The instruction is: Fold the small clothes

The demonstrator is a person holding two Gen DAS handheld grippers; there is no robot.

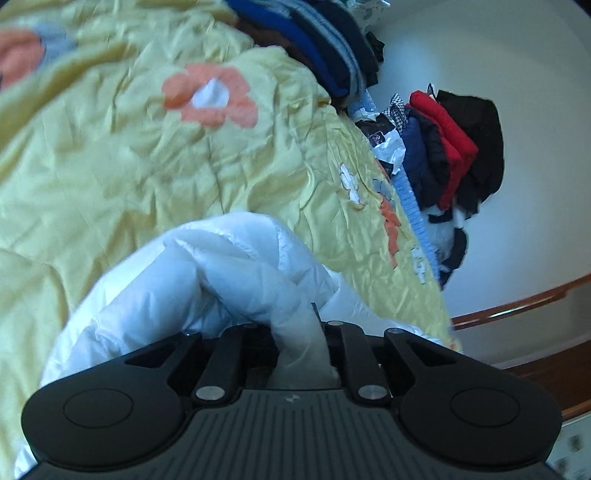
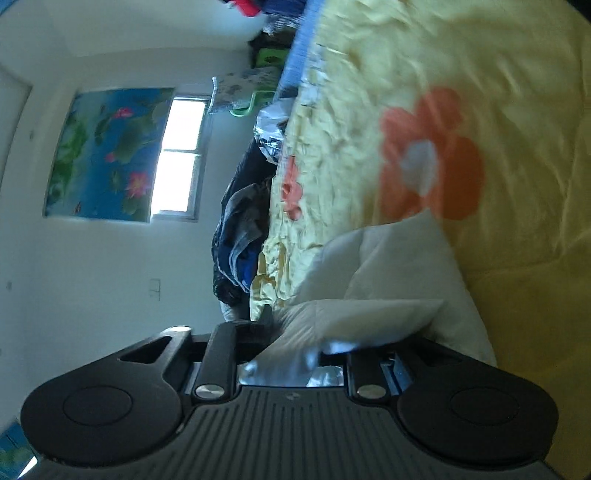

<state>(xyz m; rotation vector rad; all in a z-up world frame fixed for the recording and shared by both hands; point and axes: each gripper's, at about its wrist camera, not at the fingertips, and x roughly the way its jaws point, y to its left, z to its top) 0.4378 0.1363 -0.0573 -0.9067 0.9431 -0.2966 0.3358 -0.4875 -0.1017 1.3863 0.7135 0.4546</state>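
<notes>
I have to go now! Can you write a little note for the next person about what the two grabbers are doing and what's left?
Left gripper: shut on the white garment.
Right gripper: the same white cloth lies between its jaws; whether it is pinched firmly is unclear.
The garment is bunched over the yellow flowered bedspread. Piles of dark clothes lie along the bed's far edge.
Done: garment picked up at two spots.
Left: lay it flat, fold it, set it aside.

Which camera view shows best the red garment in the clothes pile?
The left wrist view: the red garment lies sharp among dark clothes beside the yellow quilt. The right wrist view shows only a blurred red scrap at the top edge.
</notes>
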